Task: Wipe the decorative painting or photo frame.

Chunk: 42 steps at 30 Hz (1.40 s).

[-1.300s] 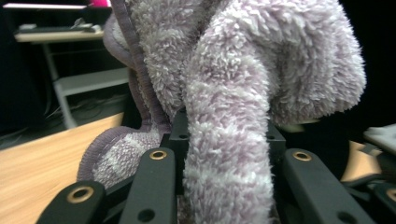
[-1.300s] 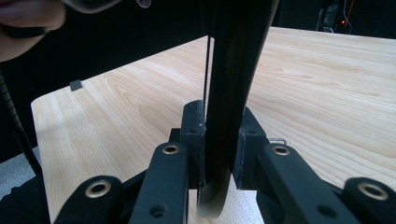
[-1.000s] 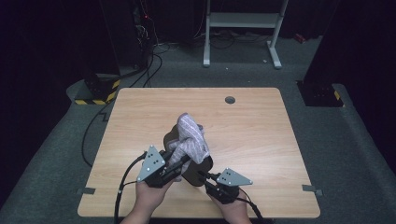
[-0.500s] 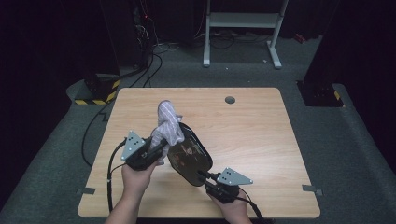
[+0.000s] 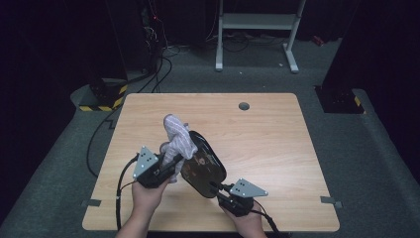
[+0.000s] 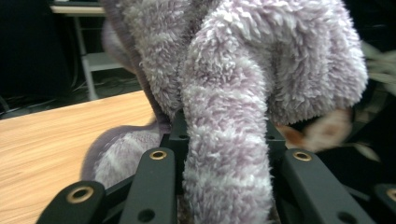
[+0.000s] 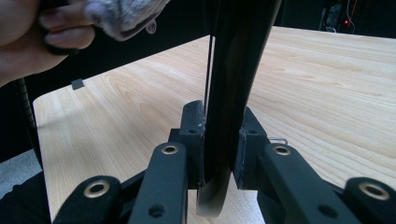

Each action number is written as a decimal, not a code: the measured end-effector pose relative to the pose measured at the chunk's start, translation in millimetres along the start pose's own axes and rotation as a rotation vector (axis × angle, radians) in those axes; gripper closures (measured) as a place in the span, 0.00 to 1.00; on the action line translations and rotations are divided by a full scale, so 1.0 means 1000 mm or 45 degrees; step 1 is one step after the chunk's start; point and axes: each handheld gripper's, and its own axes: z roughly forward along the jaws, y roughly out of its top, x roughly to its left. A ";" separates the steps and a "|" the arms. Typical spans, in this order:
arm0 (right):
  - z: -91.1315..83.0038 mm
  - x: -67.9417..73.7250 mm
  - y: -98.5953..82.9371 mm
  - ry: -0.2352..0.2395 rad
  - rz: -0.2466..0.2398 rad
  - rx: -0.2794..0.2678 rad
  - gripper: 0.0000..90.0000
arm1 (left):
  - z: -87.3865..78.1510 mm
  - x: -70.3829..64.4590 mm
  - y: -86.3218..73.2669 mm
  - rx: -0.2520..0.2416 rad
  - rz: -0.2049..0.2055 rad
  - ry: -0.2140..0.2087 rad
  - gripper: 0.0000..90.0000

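Wiping step: the left hand-held gripper pinches a fuzzy cloth beside the dark tray, whose edge the right hand-held gripper clamps above the tabletop. Next, probably, press cloth onto tray.

The left hand-held gripper is pointing forward and slightly toward the right one, its jaws closing on fluffy fabric. The left hand is gripping it from behind. The right hand-held gripper is angling forward and left, jaws clamping a thin dark edge, with the right hand wrapping its rear.
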 end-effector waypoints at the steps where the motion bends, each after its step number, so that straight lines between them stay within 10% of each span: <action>1: 0.000 0.000 0.000 0.000 0.002 0.000 0.86 | -0.001 -0.006 0.000 -0.002 0.010 -0.020 0.75; 11: 0.000 0.000 0.000 0.001 0.010 0.003 0.87 | -0.002 -0.054 0.000 -0.003 0.113 -0.169 0.75; 19: 0.000 -0.001 0.001 0.003 0.016 -0.001 0.87 | 0.002 -0.027 -0.003 0.011 0.063 -0.098 0.75; 31: 0.000 -0.001 0.001 0.007 0.019 -0.008 0.87 | 0.006 0.041 -0.021 0.093 -0.044 0.148 0.75; 42: 0.000 -0.001 0.000 0.004 0.016 -0.002 0.87 | 0.001 -0.004 -0.013 0.047 0.021 -0.018 0.75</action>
